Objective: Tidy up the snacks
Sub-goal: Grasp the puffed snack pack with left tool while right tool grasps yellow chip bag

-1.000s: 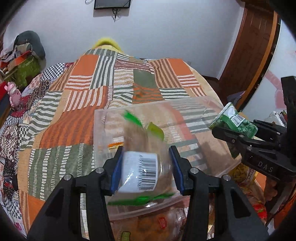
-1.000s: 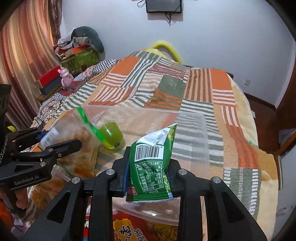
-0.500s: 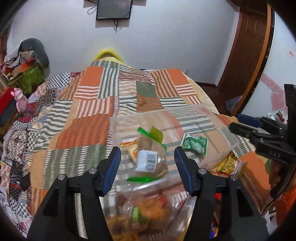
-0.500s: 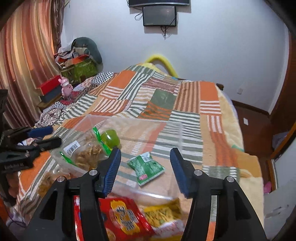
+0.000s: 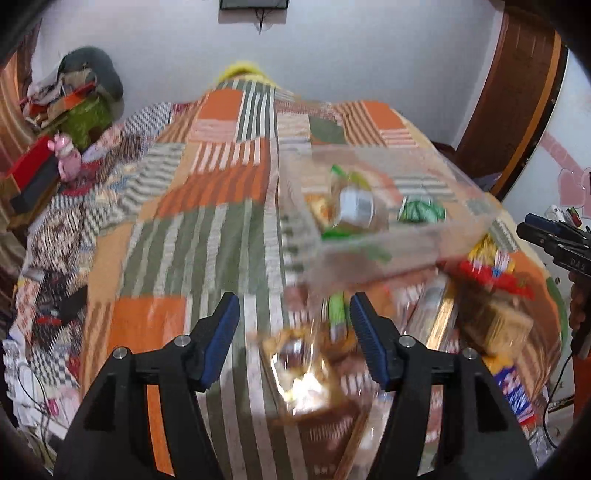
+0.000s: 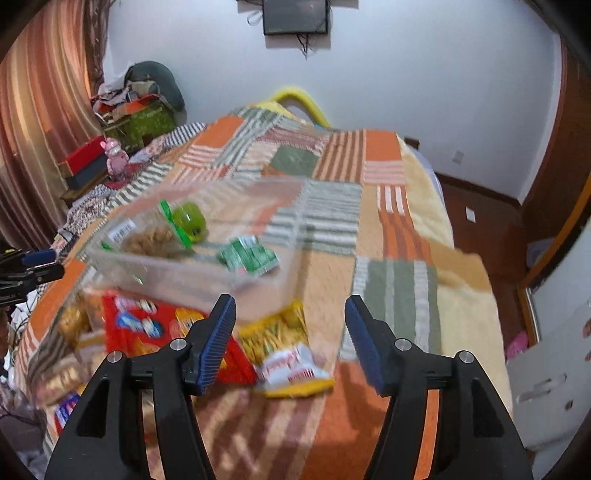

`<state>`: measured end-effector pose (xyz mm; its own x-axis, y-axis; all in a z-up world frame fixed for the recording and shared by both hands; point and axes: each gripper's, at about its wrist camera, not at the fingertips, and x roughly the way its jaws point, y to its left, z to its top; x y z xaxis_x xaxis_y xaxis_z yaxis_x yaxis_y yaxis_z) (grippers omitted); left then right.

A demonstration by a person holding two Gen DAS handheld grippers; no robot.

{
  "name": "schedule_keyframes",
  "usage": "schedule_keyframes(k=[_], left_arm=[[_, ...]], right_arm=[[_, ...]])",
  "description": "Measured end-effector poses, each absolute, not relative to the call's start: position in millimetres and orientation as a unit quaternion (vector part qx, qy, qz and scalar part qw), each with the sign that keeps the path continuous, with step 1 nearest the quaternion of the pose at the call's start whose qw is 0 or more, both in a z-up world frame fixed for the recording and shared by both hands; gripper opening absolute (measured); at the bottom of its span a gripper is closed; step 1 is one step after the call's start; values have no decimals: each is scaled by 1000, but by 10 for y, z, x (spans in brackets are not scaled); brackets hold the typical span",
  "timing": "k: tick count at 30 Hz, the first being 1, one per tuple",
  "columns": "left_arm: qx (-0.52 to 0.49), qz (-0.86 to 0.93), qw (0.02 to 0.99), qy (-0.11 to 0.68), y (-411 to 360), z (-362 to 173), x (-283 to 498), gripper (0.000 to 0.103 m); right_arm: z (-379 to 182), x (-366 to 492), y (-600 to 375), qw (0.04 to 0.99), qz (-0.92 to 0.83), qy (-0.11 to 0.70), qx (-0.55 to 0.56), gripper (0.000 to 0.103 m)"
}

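While both grippers, left gripper (image 5: 293, 325) and right gripper (image 6: 290, 325), gape empty, loose snack packets (image 6: 284, 354) could slide off the bed edge (image 6: 476, 332).

We see a bed covered by a patchwork blanket (image 6: 332, 221) of orange, green and striped squares, with a yellow headboard (image 6: 295, 96) at its far end. On the white wall above hangs a dark screen (image 6: 295, 15) with dangling wires. Left of the bed sit a pink plush toy (image 6: 115, 154), a red box (image 6: 83, 158) and a heap of clothes (image 6: 146, 85), beside a striped curtain (image 6: 40, 110). A brown wooden door (image 5: 517, 96) stands at right.
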<state>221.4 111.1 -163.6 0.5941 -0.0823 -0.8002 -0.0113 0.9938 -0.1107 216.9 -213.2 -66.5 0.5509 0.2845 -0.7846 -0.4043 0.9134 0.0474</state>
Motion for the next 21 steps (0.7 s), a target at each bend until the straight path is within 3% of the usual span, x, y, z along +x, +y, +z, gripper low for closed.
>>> schedule_keyframes(k=[18, 21], left_arm=[[-78, -28, 855, 512, 1100, -2331, 2257, 62], [-69, -27, 861, 503, 1074, -2338, 2249, 47]], right_arm=[[-1296, 2234, -2080, 830, 205, 514, -70, 62], [-1289, 2225, -2083, 830, 206, 515, -68, 61]])
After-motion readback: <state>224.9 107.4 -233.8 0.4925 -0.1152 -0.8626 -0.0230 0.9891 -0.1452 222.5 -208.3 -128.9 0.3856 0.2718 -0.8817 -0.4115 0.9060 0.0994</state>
